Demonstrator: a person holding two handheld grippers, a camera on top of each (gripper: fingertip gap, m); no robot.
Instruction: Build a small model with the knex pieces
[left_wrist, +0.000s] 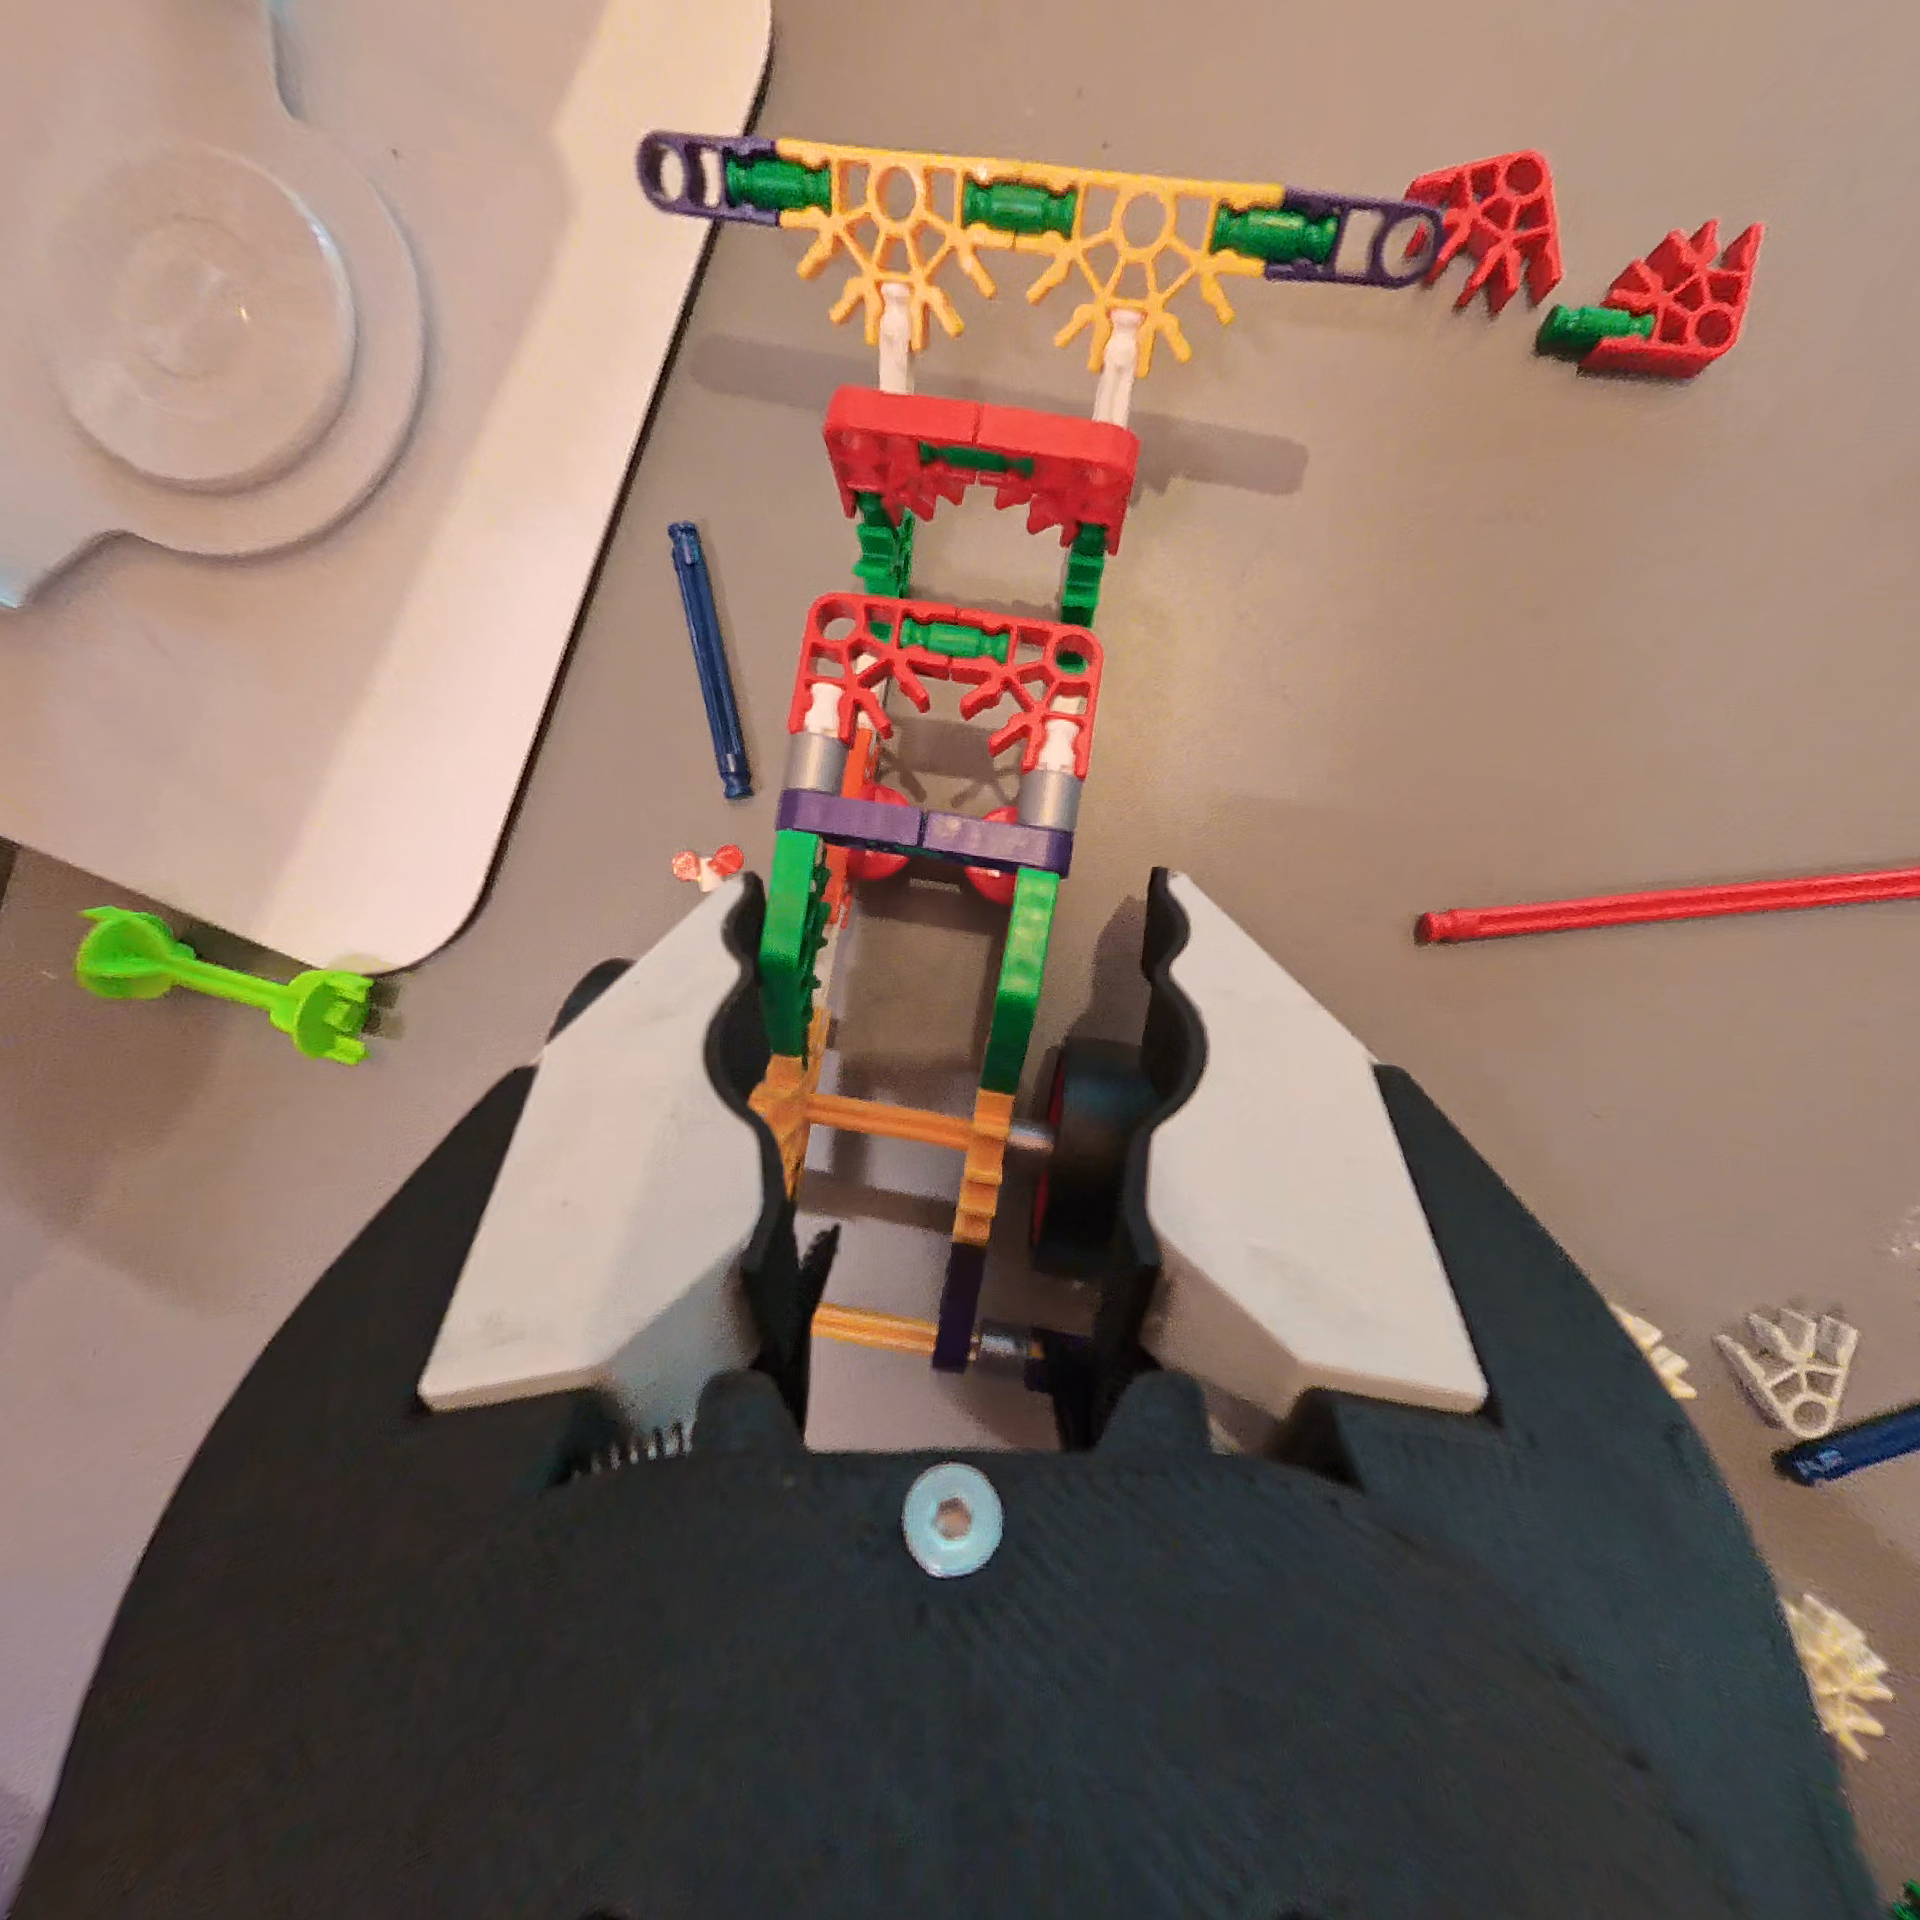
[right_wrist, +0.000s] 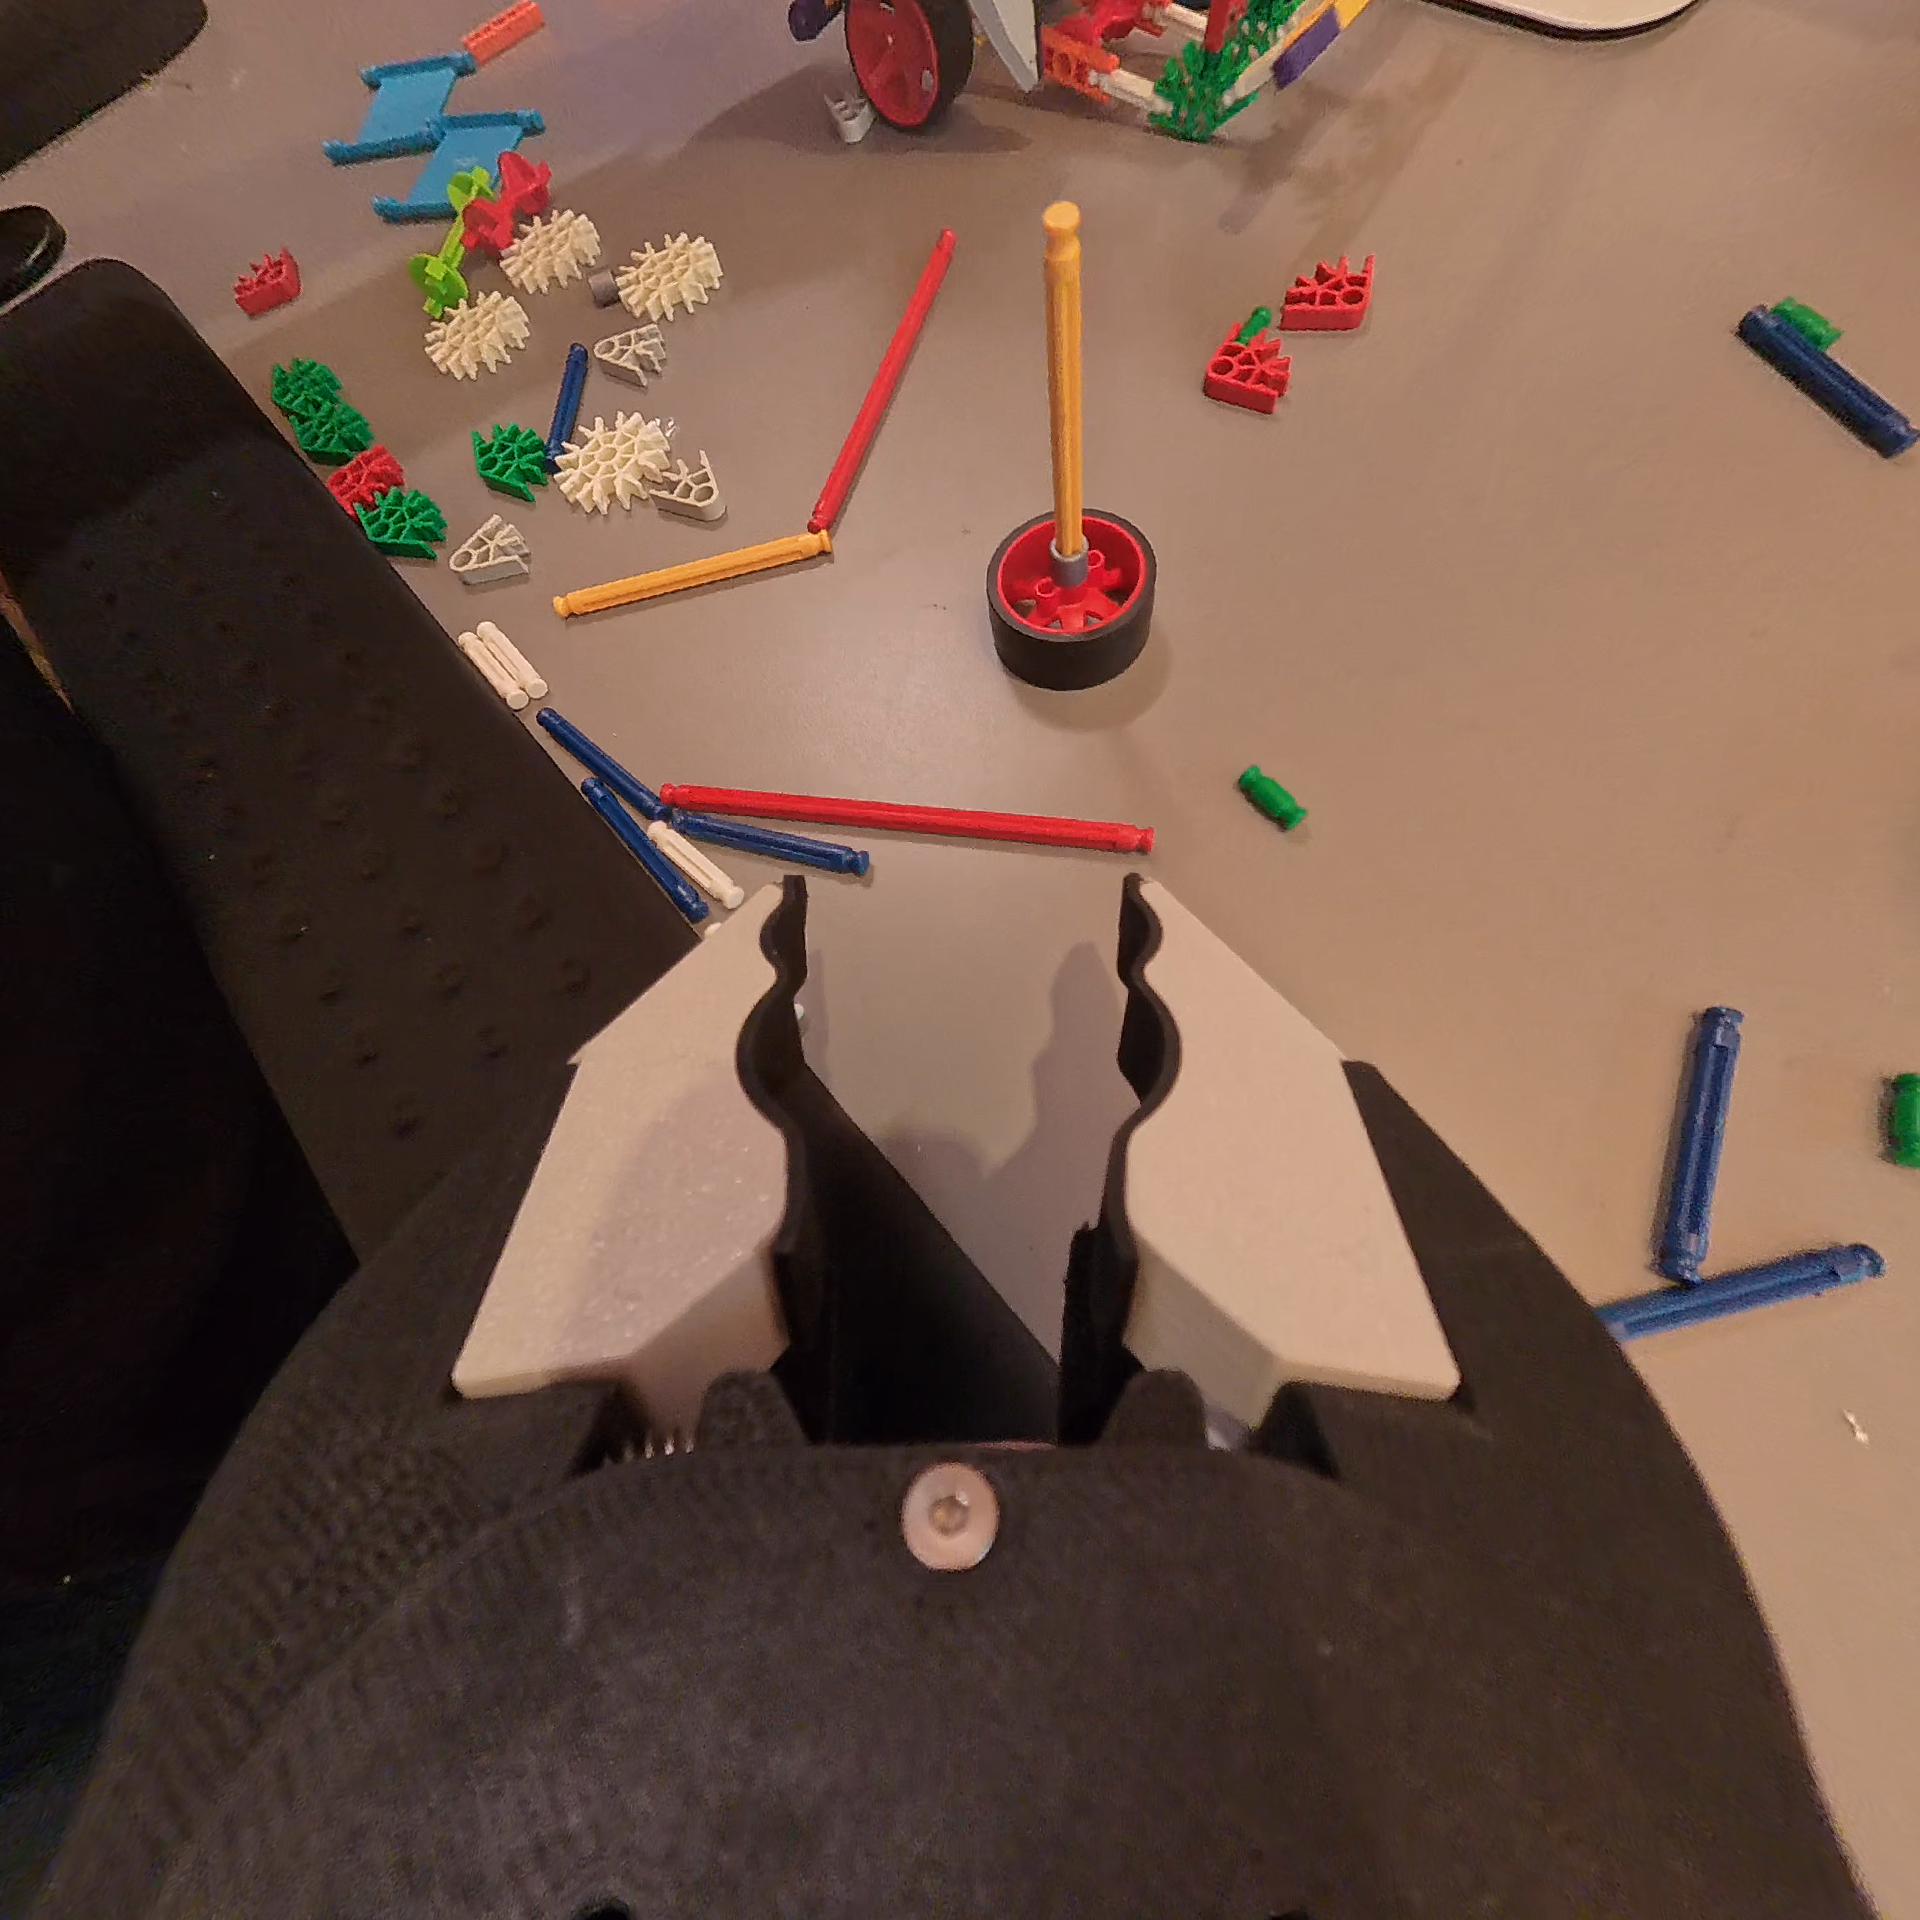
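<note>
Grey table (left_wrist: 1558, 623) under everything, strewn with plastic construction pieces. White tray-like board (left_wrist: 312, 520) at far left of the left wrist view, with a round clear dome set in it.

Tall multicoloured toy build (left_wrist: 951, 665) lying lengthwise on the table straight ahead of the left gripper (left_wrist: 956, 904): yellow and purple crossbar with green links at the far end, red and green connectors in the middle, orange rods and a black wheel at the near end. Near end of the build sitting between the grey fingers (left_wrist: 623, 1143), left side pressed against the green and orange frame, right side against the black wheel; clamped on the build, as far as visible.

Right gripper (right_wrist: 961, 894) low above bare table, fingers (right_wrist: 1257, 1195) spread apart with nothing between. Just beyond the tips, a long red rod (right_wrist: 904, 818) lying crosswise, touching blue rods (right_wrist: 769, 844) at its left end. Farther on, a black wheel with red hub (right_wrist: 1070, 613) lying flat, a yellow rod (right_wrist: 1062, 374) standing upright from its centre. Small green link (right_wrist: 1271, 797) right of the red rod. Cluster of white, green and red connectors (right_wrist: 540, 343) far left.
</note>
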